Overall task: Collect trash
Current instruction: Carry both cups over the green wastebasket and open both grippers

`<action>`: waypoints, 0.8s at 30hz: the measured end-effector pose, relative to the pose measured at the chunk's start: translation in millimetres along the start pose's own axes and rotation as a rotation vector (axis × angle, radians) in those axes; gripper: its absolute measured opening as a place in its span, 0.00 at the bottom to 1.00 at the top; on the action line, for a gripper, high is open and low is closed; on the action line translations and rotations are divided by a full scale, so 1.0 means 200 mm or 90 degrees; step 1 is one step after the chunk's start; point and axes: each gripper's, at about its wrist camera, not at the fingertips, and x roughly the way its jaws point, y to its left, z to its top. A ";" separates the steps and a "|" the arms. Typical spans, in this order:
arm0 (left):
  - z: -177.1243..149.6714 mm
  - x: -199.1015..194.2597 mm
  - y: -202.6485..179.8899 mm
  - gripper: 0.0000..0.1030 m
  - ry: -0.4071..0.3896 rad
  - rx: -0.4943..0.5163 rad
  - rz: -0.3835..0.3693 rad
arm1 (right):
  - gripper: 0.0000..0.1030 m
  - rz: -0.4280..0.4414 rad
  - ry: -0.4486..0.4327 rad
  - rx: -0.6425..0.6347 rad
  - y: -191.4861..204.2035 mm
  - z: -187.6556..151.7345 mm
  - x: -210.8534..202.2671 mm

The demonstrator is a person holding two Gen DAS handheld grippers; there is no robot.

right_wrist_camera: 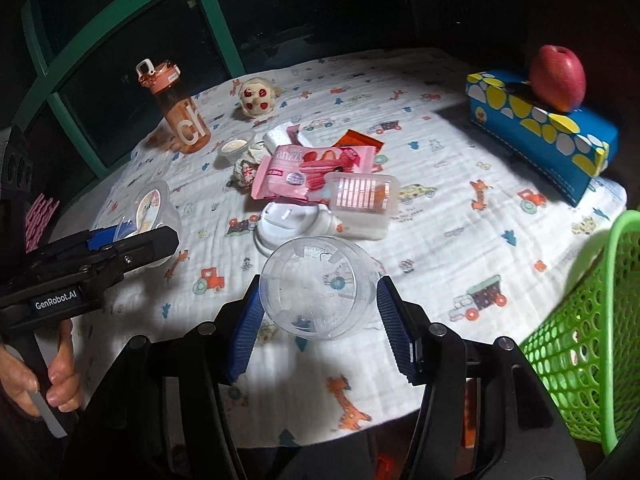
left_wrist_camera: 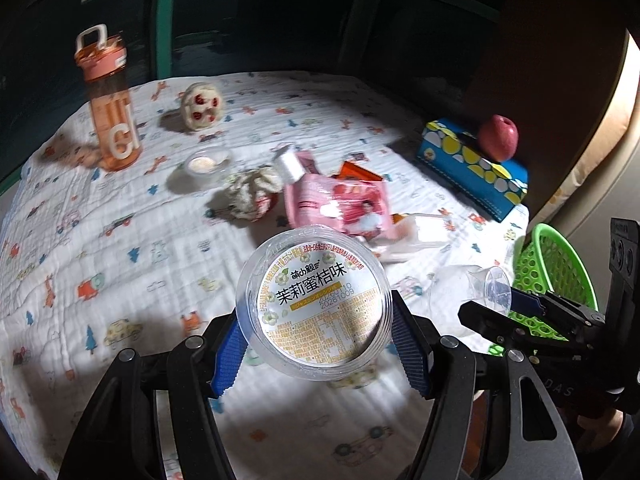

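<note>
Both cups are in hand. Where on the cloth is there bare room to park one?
Bare cloth runs between the blue box and the green basket, also near the edge below the orange bottle. The middle is crowded: pink wrapper, clear tray, white lid.

Sealed jelly cup (left_wrist_camera: 314,304) in left claw (left_wrist_camera: 320,344)

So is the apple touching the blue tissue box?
Touching. The right wrist view shows the apple resting directly on top of the blue tissue box, with no gap.
</note>
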 end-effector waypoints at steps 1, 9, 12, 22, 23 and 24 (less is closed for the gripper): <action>0.01 0.01 -0.03 0.61 0.000 0.006 -0.003 | 0.55 -0.006 -0.004 0.006 -0.03 -0.01 -0.03; 0.07 0.07 -0.34 0.61 0.009 0.067 -0.044 | 0.55 -0.064 -0.033 0.063 -0.33 -0.06 -0.21; 0.09 0.10 -0.46 0.61 0.012 0.088 -0.058 | 0.55 -0.086 -0.044 0.084 -0.44 -0.08 -0.28; 0.14 0.17 -0.80 0.61 0.021 0.152 -0.105 | 0.55 -0.146 -0.070 0.144 -0.73 -0.16 -0.45; 0.14 0.17 -0.82 0.61 0.022 0.157 -0.108 | 0.55 -0.150 -0.071 0.149 -0.75 -0.17 -0.47; 0.14 0.17 -0.84 0.61 0.023 0.161 -0.110 | 0.55 -0.154 -0.073 0.154 -0.77 -0.17 -0.48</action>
